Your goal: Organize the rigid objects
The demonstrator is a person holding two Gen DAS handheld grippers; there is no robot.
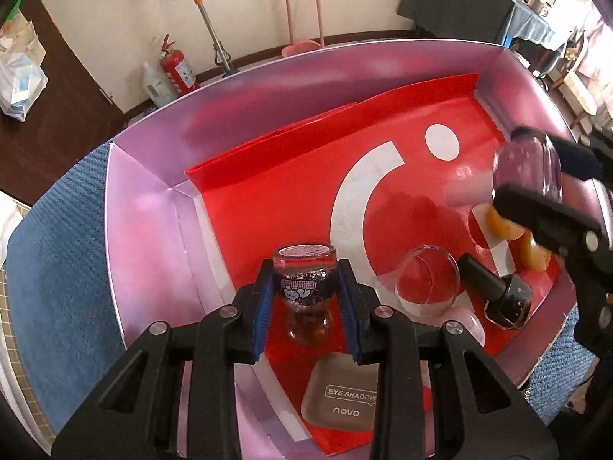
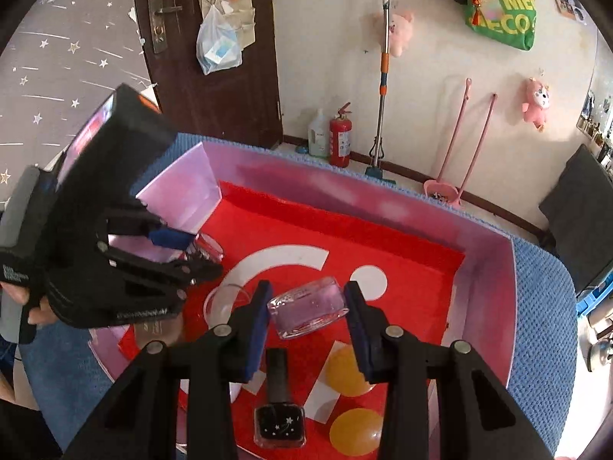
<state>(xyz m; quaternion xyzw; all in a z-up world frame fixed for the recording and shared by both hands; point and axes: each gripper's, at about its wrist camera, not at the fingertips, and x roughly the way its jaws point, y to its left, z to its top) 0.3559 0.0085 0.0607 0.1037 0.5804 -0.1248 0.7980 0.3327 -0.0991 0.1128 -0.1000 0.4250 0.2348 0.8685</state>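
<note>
My left gripper [image 1: 306,287], low in the centre of its own view, is clamped on a small clear bottle [image 1: 304,291] with a cartoon sticker; the blue pads press both its sides and its base points up the frame. Just below it, at the bottom centre, lies a beige eye shadow case [image 1: 339,402] on the red liner [image 1: 268,207]. To the right of the bottle a clear round lid [image 1: 427,280] lies tilted, and beside that a dark nail polish bottle [image 1: 502,295] on its side. Two orange discs [image 1: 502,222] sit at the right edge, partly hidden by my other tool.

My right gripper [image 2: 308,308], centre of its own view, is closed on a clear purple-tinted jar [image 2: 308,310], held tilted above the liner with both pads against its ends. Below it in that frame lie the nail polish bottle, cap pointing up the frame, and the two orange discs at the lower right. At the left of that frame my left gripper and the hand [image 2: 30,306] holding it show against the box.

Everything rests in a pink-walled box [image 1: 153,161] that stands on a blue knitted cloth [image 1: 57,249]. Beyond the box, by the wall, stand a red fire extinguisher [image 2: 340,142] and a mop [image 2: 383,88].
</note>
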